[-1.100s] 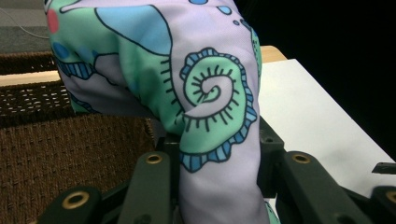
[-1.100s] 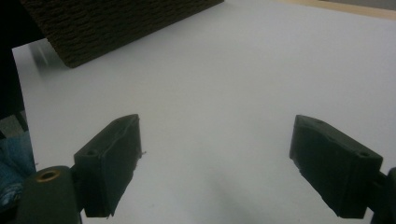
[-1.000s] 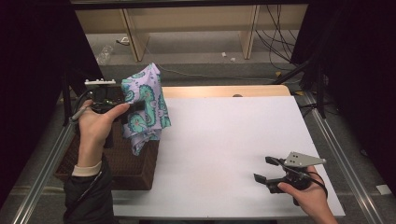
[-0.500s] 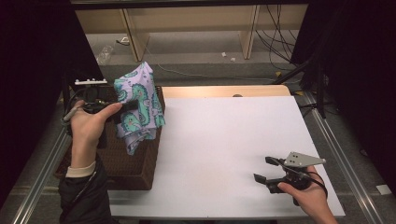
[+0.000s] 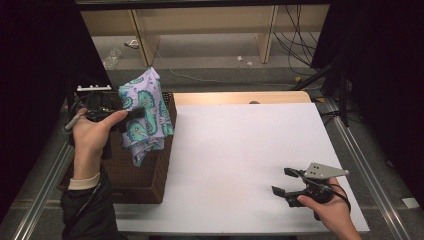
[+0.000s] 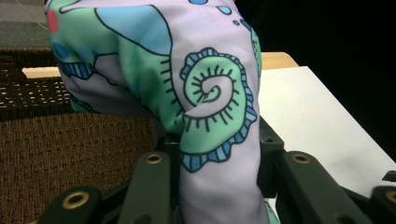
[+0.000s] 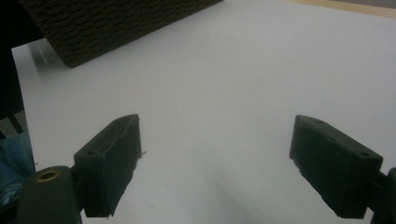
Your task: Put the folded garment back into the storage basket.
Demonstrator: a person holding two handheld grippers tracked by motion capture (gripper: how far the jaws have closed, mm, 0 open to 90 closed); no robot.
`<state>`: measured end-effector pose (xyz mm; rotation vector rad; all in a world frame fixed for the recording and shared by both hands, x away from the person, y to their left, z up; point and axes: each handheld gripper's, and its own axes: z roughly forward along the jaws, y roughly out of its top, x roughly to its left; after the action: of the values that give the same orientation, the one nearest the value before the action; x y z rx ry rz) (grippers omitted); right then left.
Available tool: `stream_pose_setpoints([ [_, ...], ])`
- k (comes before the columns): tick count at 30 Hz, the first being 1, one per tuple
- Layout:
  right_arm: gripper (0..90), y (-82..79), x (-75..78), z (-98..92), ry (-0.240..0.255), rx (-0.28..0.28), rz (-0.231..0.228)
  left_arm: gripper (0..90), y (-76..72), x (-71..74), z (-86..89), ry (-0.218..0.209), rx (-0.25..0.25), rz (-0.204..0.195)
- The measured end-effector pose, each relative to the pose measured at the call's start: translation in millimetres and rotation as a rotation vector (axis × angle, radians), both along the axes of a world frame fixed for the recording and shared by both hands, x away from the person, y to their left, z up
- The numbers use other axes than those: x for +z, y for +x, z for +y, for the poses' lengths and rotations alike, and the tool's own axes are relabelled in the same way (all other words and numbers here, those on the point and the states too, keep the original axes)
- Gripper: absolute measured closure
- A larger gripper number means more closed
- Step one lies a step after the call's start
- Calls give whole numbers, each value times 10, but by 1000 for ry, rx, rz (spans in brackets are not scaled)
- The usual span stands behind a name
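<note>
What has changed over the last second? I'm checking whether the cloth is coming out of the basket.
The left tongs, shut on the seahorse-print cloth, have drifted a little left and up the picture, carrying the cloth with them; it hangs over the wicker basket, its lower end near the rim. Nothing was taken hold of or let go. The right tongs stayed open and still over the white table.
</note>
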<state>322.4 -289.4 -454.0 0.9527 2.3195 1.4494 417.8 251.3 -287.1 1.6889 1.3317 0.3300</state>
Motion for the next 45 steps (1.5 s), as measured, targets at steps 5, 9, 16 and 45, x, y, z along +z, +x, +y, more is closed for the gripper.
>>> stream_pose_setpoints([
  [5,174,2,-2,0,-2,2,-2,660,7,6,17,-5,-2,2],
  [9,174,0,0,0,-3,0,-1,659,15,8,11,0,-8,4],
  [16,174,2,-3,-1,-4,0,-2,659,15,7,5,9,-15,7],
  [45,174,1,-3,-2,-9,-2,2,660,-38,-20,201,30,18,10],
])
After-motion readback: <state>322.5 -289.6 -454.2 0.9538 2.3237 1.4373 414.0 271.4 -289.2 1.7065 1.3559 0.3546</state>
